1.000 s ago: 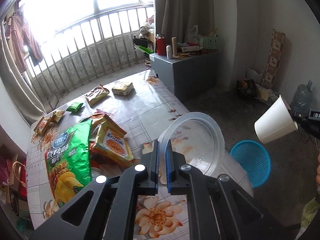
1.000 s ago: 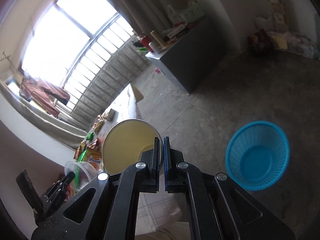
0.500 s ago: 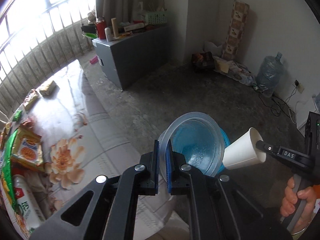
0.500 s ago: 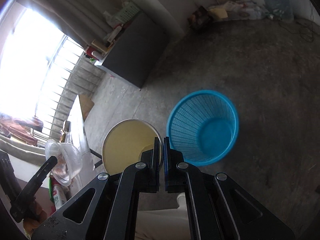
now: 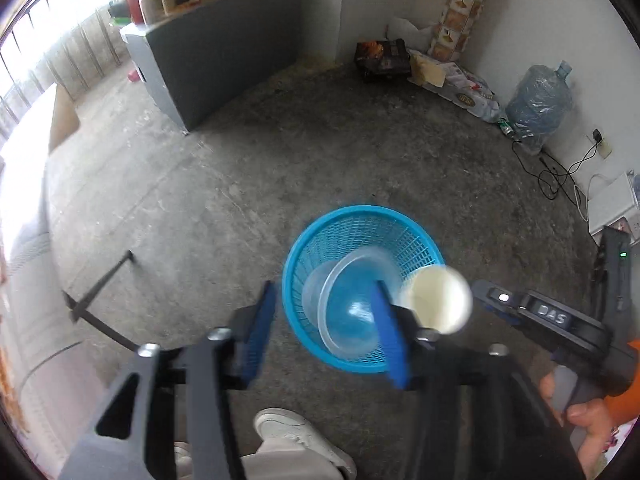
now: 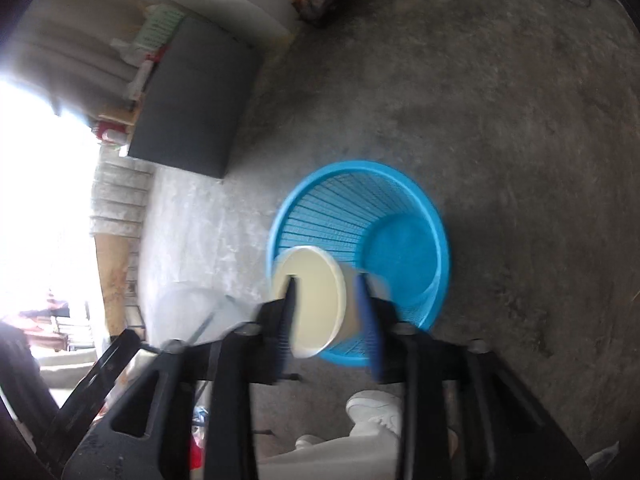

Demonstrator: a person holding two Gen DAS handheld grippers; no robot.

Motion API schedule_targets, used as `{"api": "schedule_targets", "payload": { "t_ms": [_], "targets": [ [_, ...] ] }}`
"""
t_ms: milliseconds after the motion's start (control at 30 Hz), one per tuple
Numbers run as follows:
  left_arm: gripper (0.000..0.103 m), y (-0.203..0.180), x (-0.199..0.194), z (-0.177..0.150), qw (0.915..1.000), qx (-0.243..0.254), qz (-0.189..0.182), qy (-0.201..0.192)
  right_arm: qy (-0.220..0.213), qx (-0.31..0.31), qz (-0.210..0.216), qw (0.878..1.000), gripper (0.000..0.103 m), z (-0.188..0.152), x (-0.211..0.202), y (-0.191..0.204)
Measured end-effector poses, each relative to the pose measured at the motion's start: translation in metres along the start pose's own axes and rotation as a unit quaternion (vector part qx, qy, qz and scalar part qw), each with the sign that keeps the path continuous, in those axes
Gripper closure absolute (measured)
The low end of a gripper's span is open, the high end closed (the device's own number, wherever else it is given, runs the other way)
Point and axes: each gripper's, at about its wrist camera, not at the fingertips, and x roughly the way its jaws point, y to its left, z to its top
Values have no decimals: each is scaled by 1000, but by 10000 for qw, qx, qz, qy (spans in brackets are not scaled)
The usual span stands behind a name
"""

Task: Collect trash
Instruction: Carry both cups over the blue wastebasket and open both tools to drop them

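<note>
A blue mesh basket [image 5: 352,228] stands on the concrete floor; it also shows in the right wrist view [image 6: 400,236]. My left gripper [image 5: 326,332] is open above it, and a clear plastic bowl [image 5: 352,304] is free of the jaws, over the basket's mouth. My right gripper [image 6: 328,320] is open too, with a white paper cup [image 6: 310,300] loose between its jaws, above the basket's near rim. The cup also shows in the left wrist view [image 5: 438,300], at the basket's right rim.
A grey cabinet [image 5: 224,52] stands at the back. A water jug [image 5: 538,104], boxes and cables lie along the right wall. The table edge [image 5: 24,280] is at the left. The person's white shoe [image 5: 296,436] is near the basket.
Both grippers moved from the table to over the basket. Both jaws opened, letting go of the clear bowl and the paper cup.
</note>
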Motion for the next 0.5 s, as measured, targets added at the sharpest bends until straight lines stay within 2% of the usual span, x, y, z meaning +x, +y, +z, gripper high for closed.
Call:
{"api": "schedule_targets", "payload": {
  "t_ms": [67, 133, 300, 367, 500],
  "targets": [
    [52, -3, 1, -1, 10000, 3, -52, 29, 7, 99, -229, 9997, 65, 0, 2, -7],
    [48, -4, -4, -4, 9998, 20, -211, -29, -57, 155, -66, 9998, 64, -8, -5, -9],
    [37, -8, -38, -18, 9983, 126, -400, -412, -331, -179, -38, 9993, 57, -31, -33, 3],
    [33, -11, -54, -23, 9971, 178, -504, -534, -486, -377, -93, 9981, 53, -40, -48, 10],
    [26, -10, -92, -34, 9943, 189, -595, -869, -846, -1004, -383, 9906, 37, -57, -75, 34]
  ]
}}
